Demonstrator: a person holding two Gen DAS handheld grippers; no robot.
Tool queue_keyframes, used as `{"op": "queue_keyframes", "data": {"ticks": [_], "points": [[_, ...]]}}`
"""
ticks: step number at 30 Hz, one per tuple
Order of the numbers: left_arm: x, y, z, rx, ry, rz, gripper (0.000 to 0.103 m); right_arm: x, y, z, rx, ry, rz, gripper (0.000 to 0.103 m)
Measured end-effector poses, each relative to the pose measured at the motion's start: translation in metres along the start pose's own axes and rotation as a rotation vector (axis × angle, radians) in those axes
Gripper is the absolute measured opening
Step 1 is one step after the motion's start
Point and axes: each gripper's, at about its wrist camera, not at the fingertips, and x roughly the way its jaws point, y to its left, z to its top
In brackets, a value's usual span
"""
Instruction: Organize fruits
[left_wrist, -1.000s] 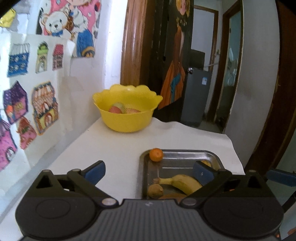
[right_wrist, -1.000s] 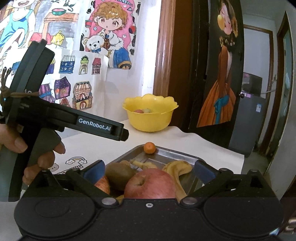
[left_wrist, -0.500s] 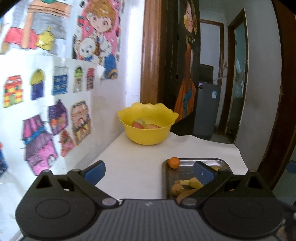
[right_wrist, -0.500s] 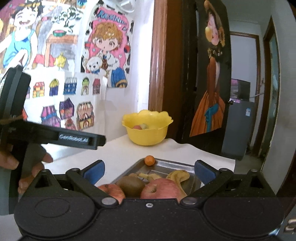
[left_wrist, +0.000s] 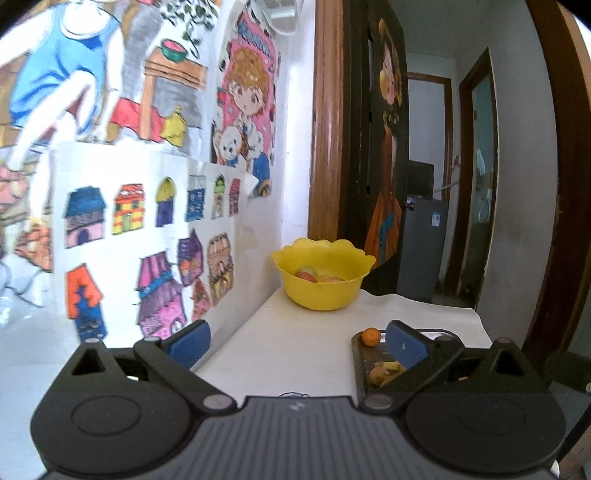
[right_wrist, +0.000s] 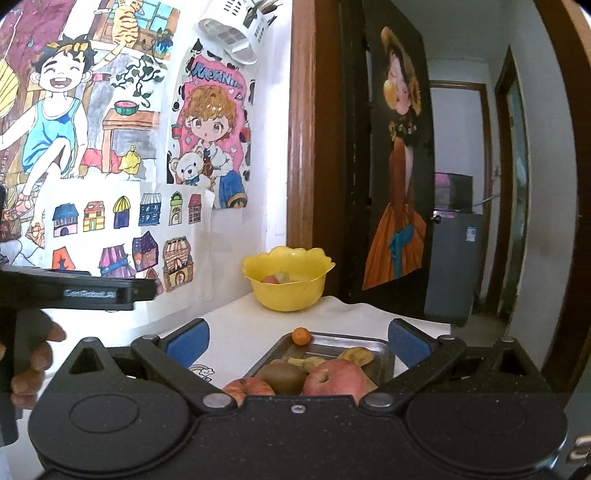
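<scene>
Both grippers, left gripper and right gripper, are hovering with jaws open and empty, seemingly between picks, the right one needing to descend onto an apple in the tray for the yellow bowl.

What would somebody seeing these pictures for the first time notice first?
Probably the bright hand-coloured cartoon drawings covering the white wall on the left. Next, the scalloped yellow plastic bowl at the far end of the white table, with a couple of fruits inside. Nearer, a metal tray holds a red apple, a brown kiwi, bananas and a small orange at its far edge.
</scene>
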Motion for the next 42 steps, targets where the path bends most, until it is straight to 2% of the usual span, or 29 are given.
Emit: {"op": "queue_keyframes", "data": {"ticks": [6,14,30,38,42], "points": [[-0.027,0.014,-0.007,0.000,-0.022,0.012,0.103,-0.019,0.011,-0.003,0.018,-0.012,-0.040,0.102],[-0.056,0.030,-0.023,-0.005,-0.035,0.024,0.103,-0.046,0.029,-0.013,0.036,-0.021,-0.052,0.102],[-0.083,0.055,-0.063,-0.004,-0.036,0.065,0.103,-0.076,0.059,-0.046,0.087,-0.023,-0.066,0.102],[-0.090,0.073,-0.094,-0.063,0.007,0.067,0.103,-0.084,0.069,-0.079,0.139,0.003,-0.106,0.102],[-0.089,0.081,-0.107,-0.057,0.035,0.093,0.103,-0.083,0.072,-0.095,0.165,0.011,-0.126,0.102]]}}
